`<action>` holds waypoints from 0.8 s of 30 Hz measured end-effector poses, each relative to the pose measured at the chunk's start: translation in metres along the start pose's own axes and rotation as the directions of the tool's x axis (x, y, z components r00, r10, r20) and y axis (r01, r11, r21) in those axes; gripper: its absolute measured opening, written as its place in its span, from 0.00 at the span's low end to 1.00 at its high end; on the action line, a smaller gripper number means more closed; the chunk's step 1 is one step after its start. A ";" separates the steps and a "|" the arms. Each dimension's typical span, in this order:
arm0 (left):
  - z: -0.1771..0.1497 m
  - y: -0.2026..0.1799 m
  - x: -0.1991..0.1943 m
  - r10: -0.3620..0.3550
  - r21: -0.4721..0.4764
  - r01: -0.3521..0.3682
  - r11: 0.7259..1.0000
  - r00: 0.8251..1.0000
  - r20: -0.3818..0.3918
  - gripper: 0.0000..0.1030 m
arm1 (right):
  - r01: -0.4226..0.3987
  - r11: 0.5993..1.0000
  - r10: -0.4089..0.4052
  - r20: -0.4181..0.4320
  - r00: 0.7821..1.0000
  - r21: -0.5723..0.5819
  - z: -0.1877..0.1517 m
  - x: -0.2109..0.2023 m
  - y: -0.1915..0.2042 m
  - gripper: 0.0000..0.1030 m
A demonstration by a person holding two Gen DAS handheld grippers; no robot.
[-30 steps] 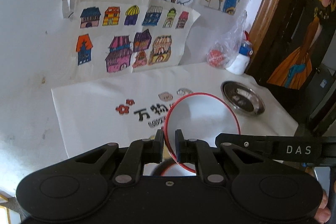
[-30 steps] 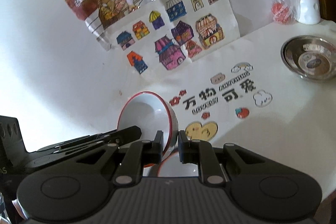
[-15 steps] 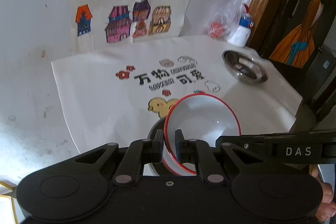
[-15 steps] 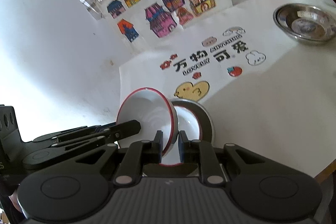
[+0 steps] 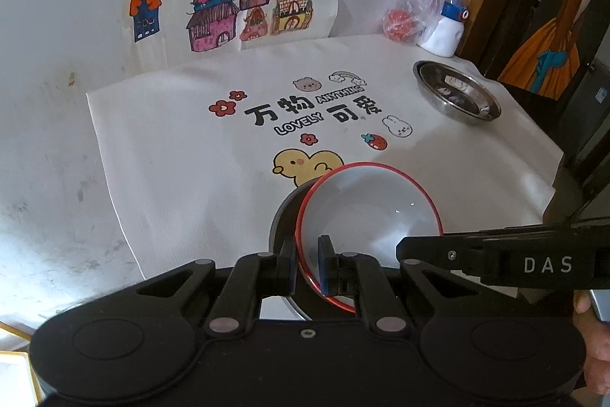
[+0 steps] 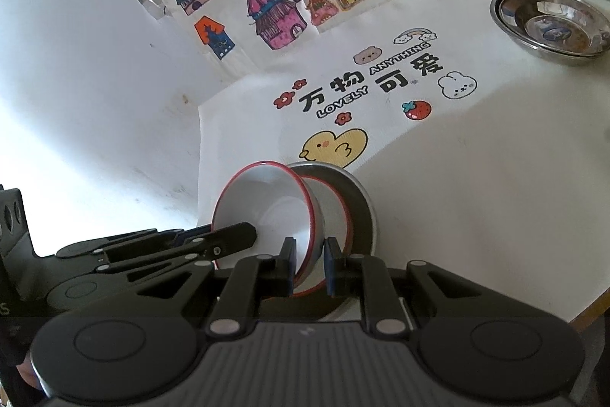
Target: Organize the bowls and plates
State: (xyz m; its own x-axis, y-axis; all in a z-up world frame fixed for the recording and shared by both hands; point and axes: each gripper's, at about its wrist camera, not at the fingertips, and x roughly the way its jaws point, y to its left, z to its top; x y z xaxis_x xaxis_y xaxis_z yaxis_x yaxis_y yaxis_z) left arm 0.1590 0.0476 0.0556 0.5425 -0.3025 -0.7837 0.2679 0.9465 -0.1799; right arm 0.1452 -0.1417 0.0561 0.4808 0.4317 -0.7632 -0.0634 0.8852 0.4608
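Two black grippers pinch one glossy white bowl [image 5: 368, 212] by its thin red rim: the left gripper [image 5: 306, 264] clamps the near edge, the right gripper [image 6: 309, 266] the opposite side. Tilted, the round bowl hangs over a second red-rimmed bowl [image 6: 335, 212] nested in a dull metal dish [image 6: 362, 212] on the smooth printed tablecloth [image 5: 183, 155]. A shiny steel plate [image 5: 455, 96] sits well apart.

Left gripper [image 5: 307, 264] clamped on red-rimmed white bowl [image 5: 368, 216] rim, steel plate [image 5: 280, 220] beneath, steel dish [image 5: 455, 96] at two o'clock.
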 end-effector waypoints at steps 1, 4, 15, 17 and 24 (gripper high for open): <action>0.000 0.000 0.001 0.001 0.001 -0.001 1.000 1.000 -0.003 0.11 | 0.001 1.000 -0.001 -0.004 1.000 -0.002 0.000 0.001 0.000 0.18; 0.000 -0.001 0.002 0.002 0.008 -0.002 1.000 1.000 -0.007 0.11 | 0.005 1.000 -0.005 -0.010 1.000 -0.003 0.000 0.002 -0.001 0.18; 0.001 -0.006 0.006 0.018 0.036 -0.017 0.999 1.000 -0.021 0.13 | 0.014 1.000 -0.014 -0.008 1.000 -0.013 0.000 0.002 0.001 0.19; 0.001 -0.006 0.006 0.020 0.040 -0.019 0.999 1.000 -0.024 0.13 | 0.017 1.000 -0.017 -0.009 1.000 -0.016 0.001 0.003 0.002 0.19; 0.002 -0.008 0.008 0.025 0.054 -0.023 0.998 0.999 -0.031 0.14 | 0.022 0.999 -0.022 -0.011 1.000 -0.026 0.001 0.003 0.004 0.20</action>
State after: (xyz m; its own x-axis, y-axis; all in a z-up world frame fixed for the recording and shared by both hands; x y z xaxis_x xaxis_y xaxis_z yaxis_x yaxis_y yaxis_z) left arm 0.1625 0.0374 0.0521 0.5239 -0.2751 -0.8061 0.2976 0.9459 -0.1294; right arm 0.1470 -0.1375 0.0562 0.4721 0.4136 -0.7785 -0.0750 0.8987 0.4320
